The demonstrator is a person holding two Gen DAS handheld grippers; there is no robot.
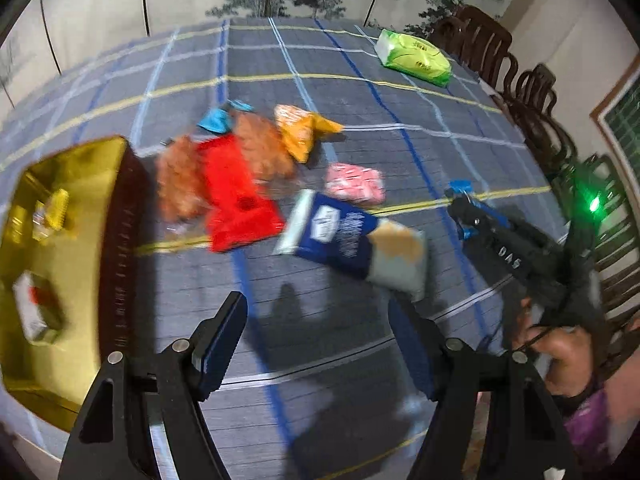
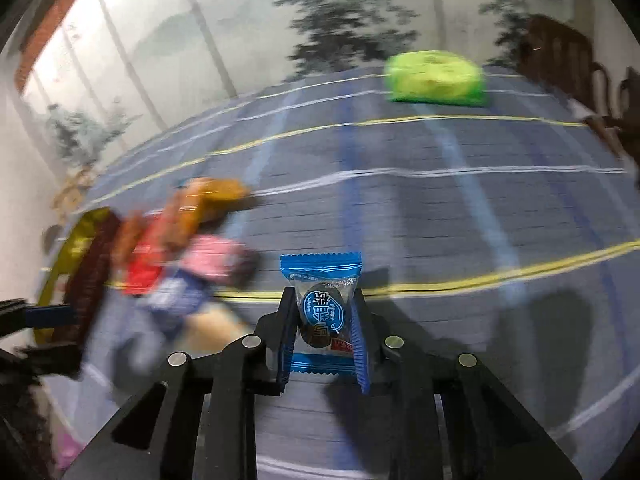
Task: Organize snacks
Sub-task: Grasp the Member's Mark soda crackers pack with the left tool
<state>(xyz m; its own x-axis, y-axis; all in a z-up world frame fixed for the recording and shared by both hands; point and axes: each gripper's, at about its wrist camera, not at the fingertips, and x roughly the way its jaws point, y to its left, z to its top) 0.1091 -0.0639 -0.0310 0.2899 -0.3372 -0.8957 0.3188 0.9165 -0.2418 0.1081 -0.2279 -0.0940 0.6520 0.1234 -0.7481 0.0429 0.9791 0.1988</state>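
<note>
My right gripper (image 2: pixel 323 300) is shut on a small blue-wrapped candy (image 2: pixel 323 312) and holds it above the table. In the left wrist view it (image 1: pixel 460 196) hangs at the right with the blue candy (image 1: pixel 459 186) at its tip. My left gripper (image 1: pixel 320 312) is open and empty above the tablecloth. Ahead of it lie a blue and white snack pack (image 1: pixel 352 244), a pink pack (image 1: pixel 354 182), a red pack (image 1: pixel 236 200), brown packs (image 1: pixel 260 144) and an orange pack (image 1: pixel 298 130). A gold tin (image 1: pixel 72 248) at the left holds a few small snacks.
A green tissue pack (image 1: pixel 414 56) lies at the far right of the table (image 1: pixel 360 360), which wears a blue checked cloth. Dark wooden chairs (image 1: pixel 532 92) line the right edge. A wall with tree wallpaper stands behind. The tin also shows blurred in the right wrist view (image 2: pixel 76 248).
</note>
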